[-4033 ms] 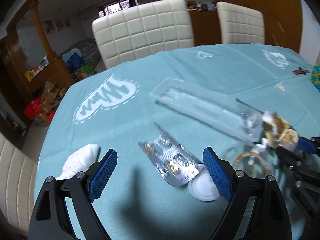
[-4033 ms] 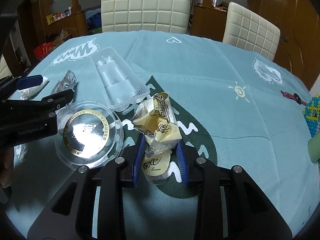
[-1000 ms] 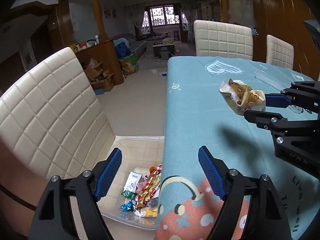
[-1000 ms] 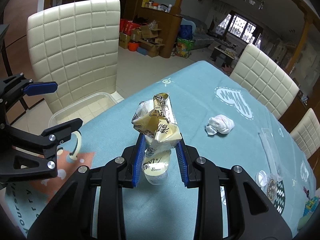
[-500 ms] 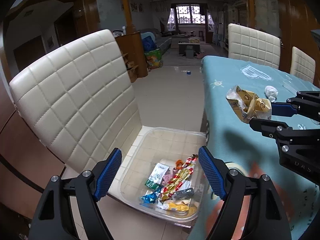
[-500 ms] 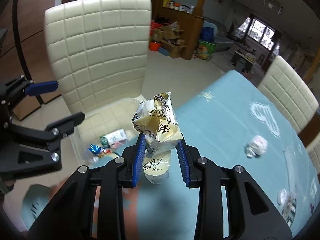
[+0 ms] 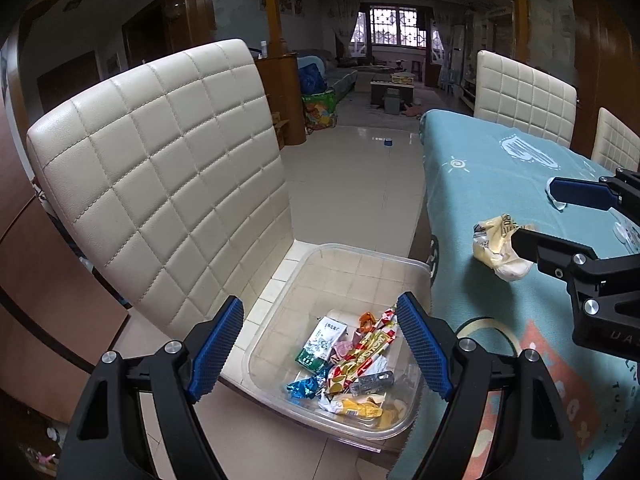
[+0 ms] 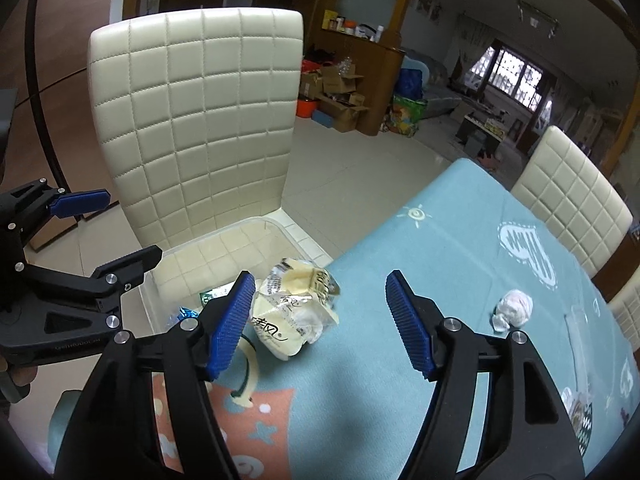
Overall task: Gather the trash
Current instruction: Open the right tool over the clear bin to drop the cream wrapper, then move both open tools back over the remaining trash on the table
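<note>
The right gripper (image 8: 320,326) stood over the table's edge with its jaws opening. The yellow wrapper (image 8: 296,312) lay between them, against the left pad, well clear of the right one. In the left wrist view the same wrapper (image 7: 498,246) showed beside the lower finger of the right gripper (image 7: 536,220), above the teal cloth (image 7: 500,160); whether it rested on the cloth or was in mid-air could not be told.

The left gripper (image 7: 320,344) hung with its jaws wide and nothing between them, pointed down at the bin (image 7: 340,250). The bin, a clear plastic tub, sat on the seat of a cream quilted chair (image 7: 160,168) drawn up beside the table. It held a heap of wrappers (image 7: 348,356): red and yellow, blue foil, green and white, and others.

From the right wrist view the bin (image 8: 224,240) lay just beyond the cloth (image 8: 440,240), partly hidden behind the wrapper and the left pad. The left gripper (image 8: 108,224) showed at the frame's left, over the chair (image 8: 200,112).

Farther along the cloth lay a crumpled white tissue (image 8: 514,308). Two more cream chairs (image 7: 524,100) stood at the table's far side. Boxes and bags (image 8: 340,92) were piled by a wooden cabinet in the background.
</note>
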`<state>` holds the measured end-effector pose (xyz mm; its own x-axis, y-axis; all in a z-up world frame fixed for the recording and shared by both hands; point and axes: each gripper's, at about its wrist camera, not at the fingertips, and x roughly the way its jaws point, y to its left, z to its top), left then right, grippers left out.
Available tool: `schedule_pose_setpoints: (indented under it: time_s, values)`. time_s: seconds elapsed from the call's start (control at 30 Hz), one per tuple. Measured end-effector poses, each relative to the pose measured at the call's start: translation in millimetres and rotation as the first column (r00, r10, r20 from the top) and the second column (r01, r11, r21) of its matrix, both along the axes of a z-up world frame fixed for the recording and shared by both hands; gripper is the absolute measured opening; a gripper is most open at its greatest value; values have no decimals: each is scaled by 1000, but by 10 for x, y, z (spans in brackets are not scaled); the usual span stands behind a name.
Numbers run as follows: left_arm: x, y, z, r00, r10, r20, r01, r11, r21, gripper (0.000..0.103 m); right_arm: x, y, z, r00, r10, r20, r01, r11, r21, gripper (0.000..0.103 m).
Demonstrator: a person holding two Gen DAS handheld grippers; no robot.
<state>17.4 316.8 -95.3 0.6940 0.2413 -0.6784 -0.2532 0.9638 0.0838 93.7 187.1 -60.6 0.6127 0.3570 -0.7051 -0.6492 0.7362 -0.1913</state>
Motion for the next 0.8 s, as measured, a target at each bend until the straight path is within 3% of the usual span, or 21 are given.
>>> schedule_pose_setpoints:
  time_s: [0.17, 0.27, 0.47, 0.53, 0.6, 0.67, 0.8]
  values:
    - [38, -147, 46, 999, -32, 3, 31, 999, 33, 77, 56, -132, 16, 999, -18, -28, 19, 1000, 25, 82]
    - [44, -197, 60, 999, -44, 8, 44, 998, 36, 77, 131, -155, -49, 998, -59, -38, 59, 998, -3, 83]
    - [46, -152, -12, 999, -40, -7, 41, 999, 24, 77, 317, -144, -359, 972, -65, -226, 67, 998, -1, 83]
    - [42, -105, -35, 1000, -28, -13, 29, 999, 16, 77, 306, -110, -465, 965, -53, -256, 52, 999, -11, 72]
    - [36, -68, -47, 1000, -20, -15, 21, 1000, 8, 77, 257, -41, -544, 959, -15, -282, 10, 1000, -19, 35]
    - [26, -35, -53, 1000, -12, -14, 12, 1000, 4, 77, 197, 14, -510, 966, 2, -259, -7, 1000, -19, 29]
    - [-4, 18, -43, 1000, 5, -9, -5, 1000, 5, 77, 110, 187, -373, 985, 36, -171, -41, 999, -30, 29]
